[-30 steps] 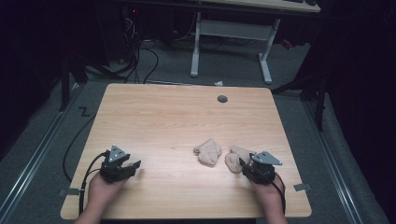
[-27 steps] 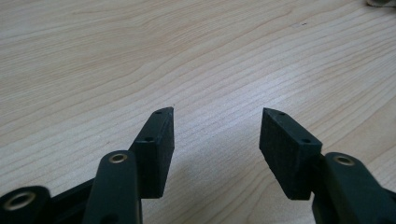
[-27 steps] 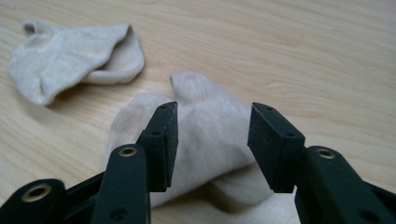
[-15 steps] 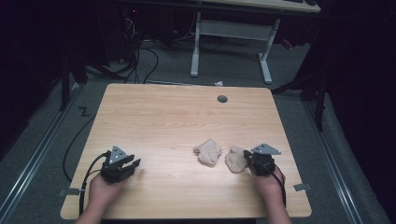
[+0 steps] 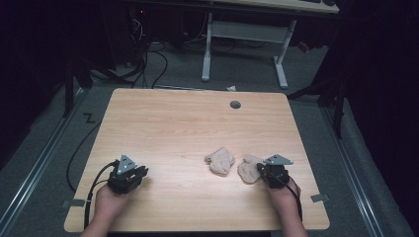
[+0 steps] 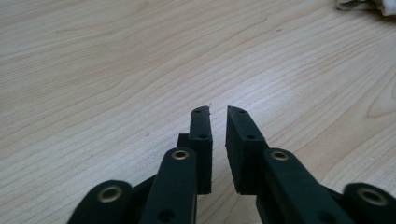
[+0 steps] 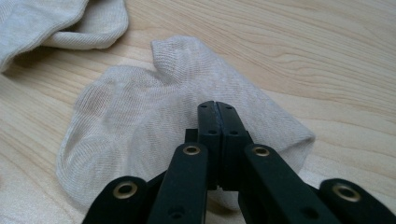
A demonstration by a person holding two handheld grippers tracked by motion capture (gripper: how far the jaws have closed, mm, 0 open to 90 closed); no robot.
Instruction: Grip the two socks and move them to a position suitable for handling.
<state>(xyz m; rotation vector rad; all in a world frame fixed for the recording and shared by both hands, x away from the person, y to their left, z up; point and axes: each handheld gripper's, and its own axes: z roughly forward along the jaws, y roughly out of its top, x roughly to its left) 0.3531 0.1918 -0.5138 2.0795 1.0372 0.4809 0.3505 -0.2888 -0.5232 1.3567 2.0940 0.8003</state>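
Two beige socks lie on the wooden table (image 5: 173, 123). One sock (image 5: 220, 160) is near the middle. The other sock (image 5: 247, 172) lies right beside my right gripper (image 5: 260, 171). In the right gripper view this sock (image 7: 140, 121) spreads flat under the right gripper (image 7: 217, 105), whose jaws are pressed together over the cloth with no fabric seen between them. The first sock (image 7: 56, 23) shows at the top left there. My left gripper (image 5: 141, 172) rests at the near left of the table, and in its own view the left gripper (image 6: 218, 112) has a narrow gap, holding nothing.
A round grey grommet (image 5: 235, 104) sits near the table's far edge. Behind the table stand a white-legged desk (image 5: 247, 34) and floor cables (image 5: 148, 54). A sock corner (image 6: 364, 4) peeks into the left gripper view at top right.
The right gripper has edged slightly left onto the near sock. The left gripper has stayed put.
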